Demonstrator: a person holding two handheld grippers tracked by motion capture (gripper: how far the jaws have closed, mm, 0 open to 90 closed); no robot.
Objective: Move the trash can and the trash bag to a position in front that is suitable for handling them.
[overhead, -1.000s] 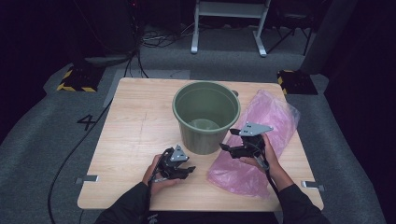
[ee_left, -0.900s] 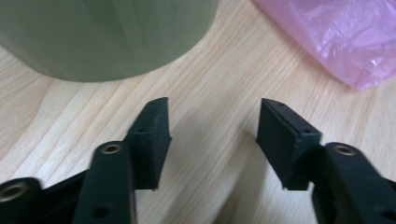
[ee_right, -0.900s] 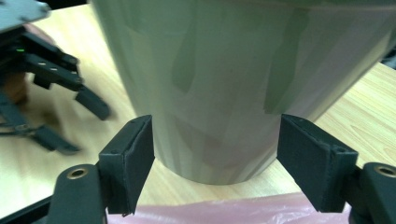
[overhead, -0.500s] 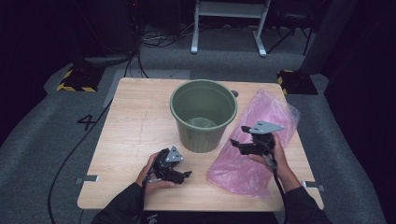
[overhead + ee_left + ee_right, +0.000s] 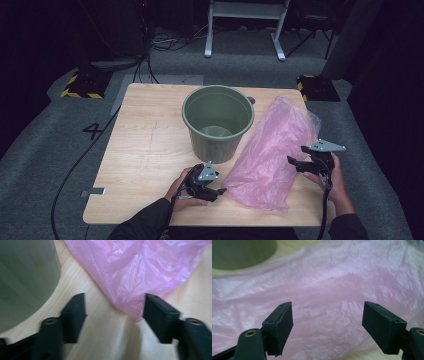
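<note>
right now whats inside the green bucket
Nothing that shows: the green bucket stands upright, and its bare floor is visible from above. The near part of the floor is hidden by the near wall. The pink bag lies beside it on the table.

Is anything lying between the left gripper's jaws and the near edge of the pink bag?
Nothing visible. The left gripper stands open over bare table, with the pink plastic bag edge just ahead of its jaws. The green bucket sits off to one side, clear of that path.

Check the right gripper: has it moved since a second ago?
Yes. In the high view the right gripper has slid away from the green bucket, out to the far edge of the pink bag, jaws open.
</note>
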